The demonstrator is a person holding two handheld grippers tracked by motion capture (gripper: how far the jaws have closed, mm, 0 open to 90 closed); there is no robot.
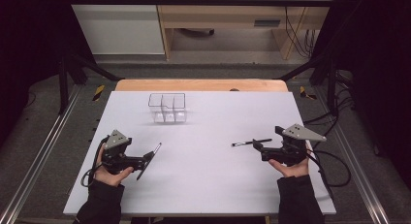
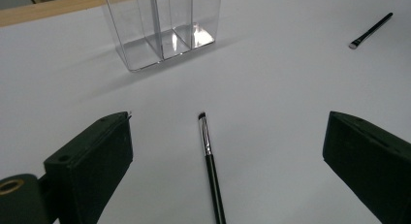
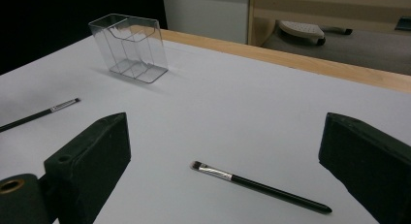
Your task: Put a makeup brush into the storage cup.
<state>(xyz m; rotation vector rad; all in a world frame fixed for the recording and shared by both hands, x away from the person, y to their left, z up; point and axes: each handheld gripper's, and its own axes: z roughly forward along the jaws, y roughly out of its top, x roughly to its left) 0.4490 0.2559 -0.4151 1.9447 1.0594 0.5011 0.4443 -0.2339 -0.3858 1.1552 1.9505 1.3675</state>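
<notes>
A clear acrylic organizer (image 1: 167,107) with several compartments stands empty at the back of the white table (image 1: 208,185). Two thin black makeup brushes lie flat on the table. One brush (image 1: 156,149) lies just in front of my left gripper (image 1: 145,165). In the left gripper view that brush (image 2: 211,161) runs between the wide-open jaws, bristles pointing toward the organizer (image 2: 162,35). The other brush (image 1: 252,142) lies in front of my right gripper (image 1: 266,138). The right gripper (image 3: 223,132) is open and holds nothing, with this brush (image 3: 257,185) lying crosswise between its jaws.
A wooden strip (image 1: 201,85) borders the table's far edge. Beyond it are grey floor and a wooden desk (image 1: 228,15). Black frame bars and cables (image 1: 334,112) flank the table on both sides. In each gripper view the other hand's brush lies farther off (image 2: 371,30) (image 3: 39,115).
</notes>
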